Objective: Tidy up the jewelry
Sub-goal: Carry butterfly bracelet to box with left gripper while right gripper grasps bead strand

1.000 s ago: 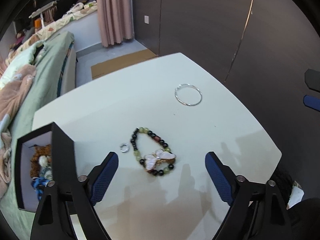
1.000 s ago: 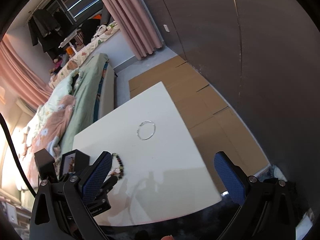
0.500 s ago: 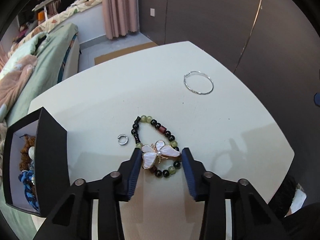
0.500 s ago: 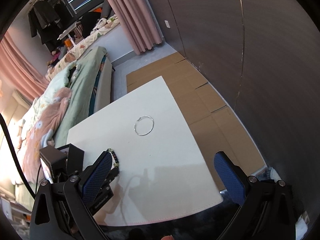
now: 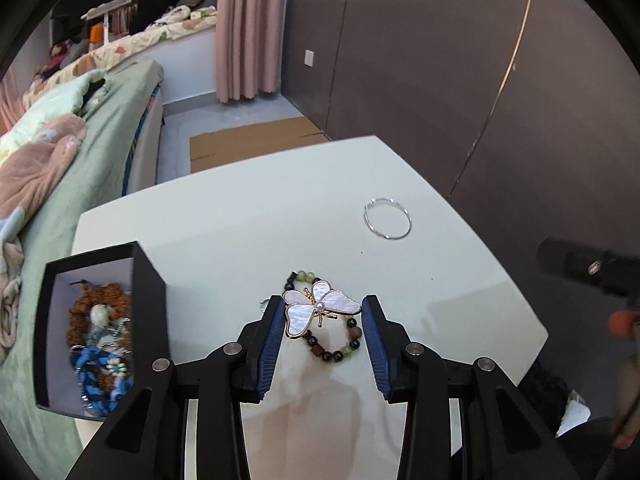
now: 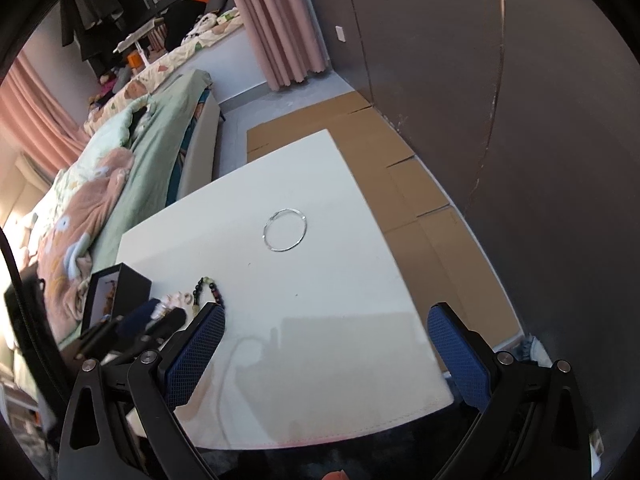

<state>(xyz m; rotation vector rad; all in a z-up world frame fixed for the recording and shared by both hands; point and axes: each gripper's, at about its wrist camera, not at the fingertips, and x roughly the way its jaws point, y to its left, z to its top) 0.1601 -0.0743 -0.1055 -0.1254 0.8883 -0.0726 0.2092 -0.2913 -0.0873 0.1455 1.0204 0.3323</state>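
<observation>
My left gripper (image 5: pixel 322 312) is shut on a pearly butterfly brooch (image 5: pixel 316 310), held above the white table (image 5: pixel 240 232). Under it lies a bracelet of green and dark beads (image 5: pixel 336 354); the bracelet also shows in the right wrist view (image 6: pixel 210 288). A thin silver bangle (image 5: pixel 387 223) lies further back on the right, also seen in the right wrist view (image 6: pixel 285 229). An open black box (image 5: pixel 92 332) with several jewelry pieces stands at the left. My right gripper (image 6: pixel 324 344) is open and empty over the table's near edge.
A bed with green and pink bedding (image 5: pixel 60 152) runs along the table's left side. Flat cardboard (image 6: pixel 400 184) covers the floor behind and right of the table. A dark wall (image 5: pixel 440 60) stands at the back right.
My left gripper has closed from wide open onto the butterfly brooch and lifted it off the bracelet. The small silver ring is now hidden behind the left finger. The right gripper has shifted only slightly.
</observation>
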